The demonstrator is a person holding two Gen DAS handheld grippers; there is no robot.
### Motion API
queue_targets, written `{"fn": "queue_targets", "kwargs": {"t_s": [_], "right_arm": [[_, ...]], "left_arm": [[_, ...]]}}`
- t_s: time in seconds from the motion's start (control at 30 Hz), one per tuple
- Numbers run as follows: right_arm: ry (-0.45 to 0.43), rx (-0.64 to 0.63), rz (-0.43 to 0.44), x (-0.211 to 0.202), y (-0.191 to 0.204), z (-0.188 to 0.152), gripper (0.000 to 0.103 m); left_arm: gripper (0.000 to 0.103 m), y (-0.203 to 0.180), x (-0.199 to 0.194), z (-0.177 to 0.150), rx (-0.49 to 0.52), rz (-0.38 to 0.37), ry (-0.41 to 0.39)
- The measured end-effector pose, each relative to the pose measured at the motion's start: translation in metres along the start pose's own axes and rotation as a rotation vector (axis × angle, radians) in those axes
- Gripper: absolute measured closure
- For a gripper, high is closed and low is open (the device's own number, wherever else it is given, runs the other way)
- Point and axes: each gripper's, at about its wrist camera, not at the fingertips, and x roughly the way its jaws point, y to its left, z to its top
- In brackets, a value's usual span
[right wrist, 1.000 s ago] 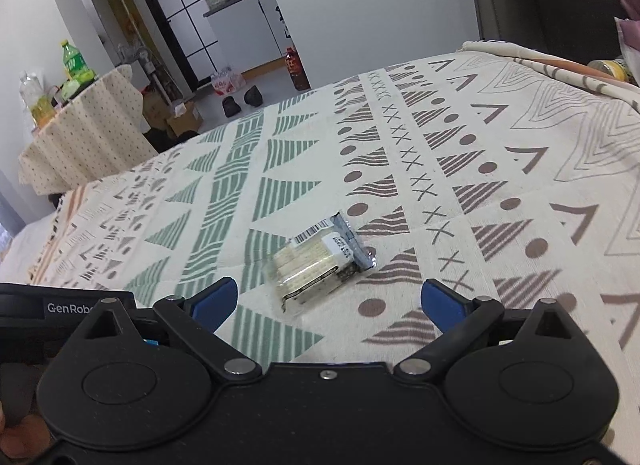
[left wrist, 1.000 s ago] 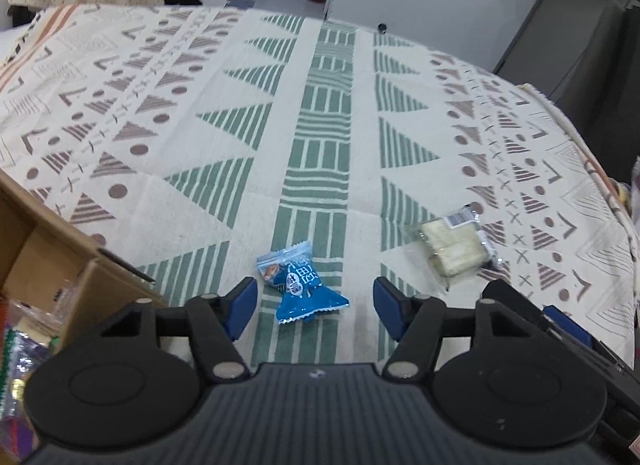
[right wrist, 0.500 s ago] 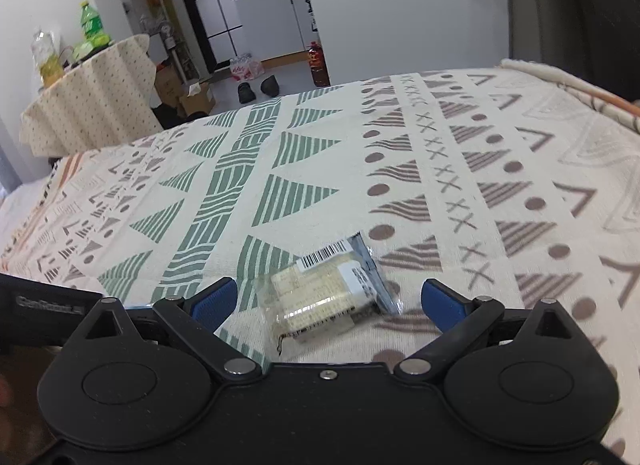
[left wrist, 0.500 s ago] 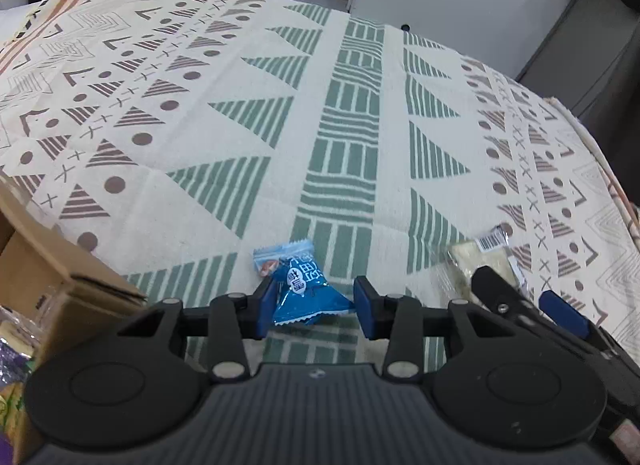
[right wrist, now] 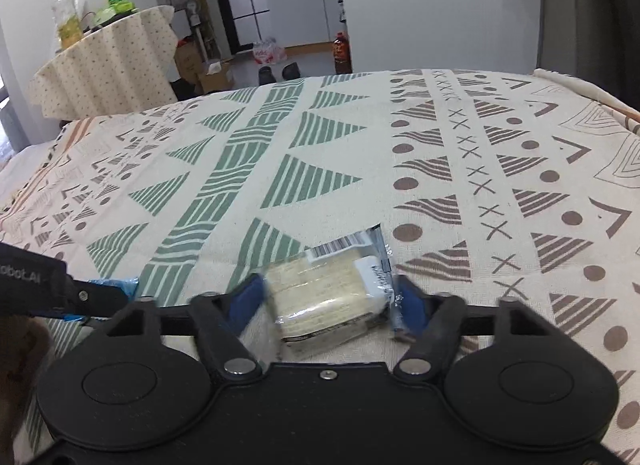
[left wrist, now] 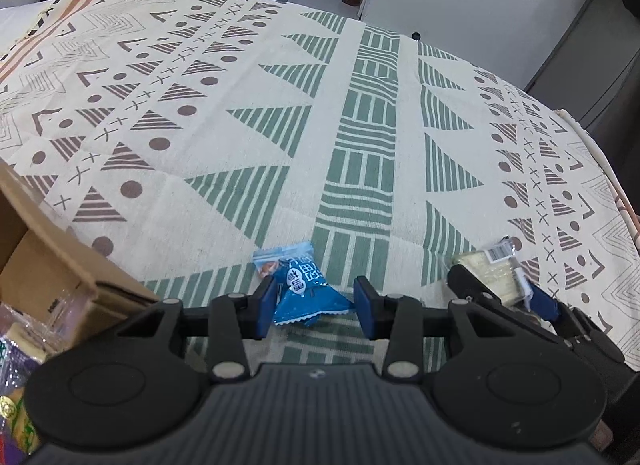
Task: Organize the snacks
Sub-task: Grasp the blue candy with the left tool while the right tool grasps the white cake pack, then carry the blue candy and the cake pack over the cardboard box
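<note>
A small blue snack packet (left wrist: 302,289) lies on the patterned cloth, and my left gripper (left wrist: 316,303) is shut on its near end. A clear-wrapped pale cracker packet (right wrist: 332,297) lies to the right; it also shows in the left wrist view (left wrist: 490,273). My right gripper (right wrist: 330,307) has its blue fingers pressed against both sides of that packet, shut on it. The right gripper (left wrist: 504,297) shows at the right of the left wrist view.
An open cardboard box (left wrist: 48,265) with several wrapped snacks (left wrist: 16,369) inside stands at the near left. The patterned tablecloth (left wrist: 360,125) stretches ahead. Beyond it are a draped round table (right wrist: 104,65) with bottles, shoes and a box on the floor.
Both grippers moved forward and down over their packets and closed. The left fingers closed on the blue packet first; the right fingers went from wide open to gripping the cracker packet.
</note>
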Motion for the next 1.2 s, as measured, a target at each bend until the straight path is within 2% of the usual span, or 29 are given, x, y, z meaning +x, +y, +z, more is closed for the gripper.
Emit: {"fn": "queue_targets", "kwargs": {"t_s": [0.47, 0.6, 0.93, 1.2], "right_arm": [[0.018, 0.079, -0.034, -0.054, -0.001, -0.014, 0.045], [0.022, 0.173, -0.045, -0.077, -0.001, -0.020, 0.045], [-0.019, 0.188, -0.129, -0.139, 0.026, -0.038, 0.045], [-0.060, 0.240, -0.153, -0.182, 0.042, -0.046, 0.045]], "left_arm": [[0.062, 0.003, -0.031, -0.010, 0.031, -0.012, -0.006], [0.062, 0.007, -0.048, -0.018, 0.050, -0.020, -0.015], [0.062, 0.021, -0.091, -0.050, 0.115, -0.050, -0.045], [0.062, 0.042, -0.126, -0.069, 0.127, -0.081, -0.062]]}}
